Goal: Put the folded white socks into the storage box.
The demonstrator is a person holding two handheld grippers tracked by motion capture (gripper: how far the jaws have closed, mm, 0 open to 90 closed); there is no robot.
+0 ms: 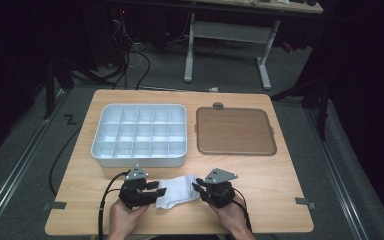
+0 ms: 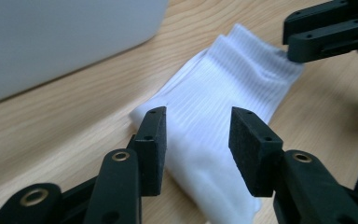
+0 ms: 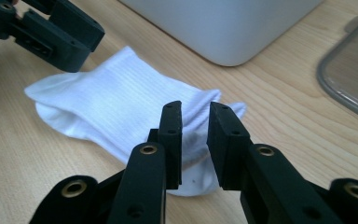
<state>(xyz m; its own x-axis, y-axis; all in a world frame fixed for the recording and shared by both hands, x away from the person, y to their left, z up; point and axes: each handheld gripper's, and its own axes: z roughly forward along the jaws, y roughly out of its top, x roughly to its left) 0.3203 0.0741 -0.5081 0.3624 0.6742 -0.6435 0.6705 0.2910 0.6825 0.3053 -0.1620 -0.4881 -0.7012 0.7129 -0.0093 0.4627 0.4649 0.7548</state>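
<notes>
White ribbed sock: lying flat on the wooden table, stretching between the two grippers, just in front of the grey compartment tray. Left gripper: jaws standing apart, released, hovering over one end of the sock. Right gripper: jaws narrowly parted over the other end, pads not pressing on the fabric.

Sock before divided tray, lid right of tray

Bare desk lies open right of the sock, while the compartment tray blocks the way just behind it.
</notes>
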